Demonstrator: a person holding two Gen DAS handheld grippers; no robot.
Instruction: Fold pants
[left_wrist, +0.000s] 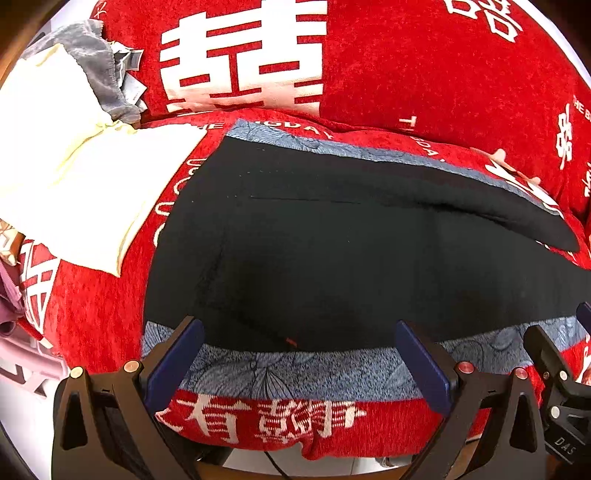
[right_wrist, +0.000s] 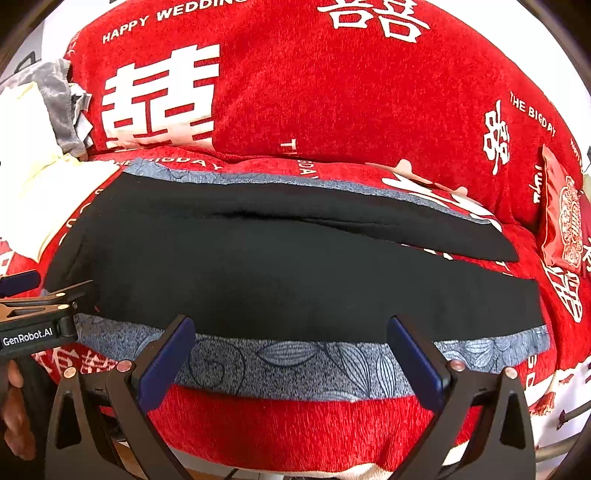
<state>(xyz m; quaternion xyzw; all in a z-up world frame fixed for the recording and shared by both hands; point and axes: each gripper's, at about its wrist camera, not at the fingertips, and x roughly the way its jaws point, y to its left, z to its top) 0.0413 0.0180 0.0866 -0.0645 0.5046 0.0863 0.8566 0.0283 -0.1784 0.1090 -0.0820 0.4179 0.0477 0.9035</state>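
Observation:
Black pants (left_wrist: 332, 251) lie flat across a blue-grey patterned cloth (left_wrist: 280, 369) on the red sofa seat; they also show in the right wrist view (right_wrist: 280, 273), with the two legs running to the right. My left gripper (left_wrist: 299, 336) is open and empty, its fingers over the near edge of the pants. My right gripper (right_wrist: 291, 336) is open and empty, just short of the pants' near edge. The right gripper shows at the right edge of the left wrist view (left_wrist: 554, 354); the left gripper shows at the left edge of the right wrist view (right_wrist: 33, 295).
A red sofa cover with white characters (right_wrist: 332, 92) backs the seat. A cream garment (left_wrist: 66, 177) and a grey garment (left_wrist: 96, 59) lie at the left. A red embroidered cushion (right_wrist: 561, 218) sits at the right. The seat's front edge (right_wrist: 295, 424) drops below the grippers.

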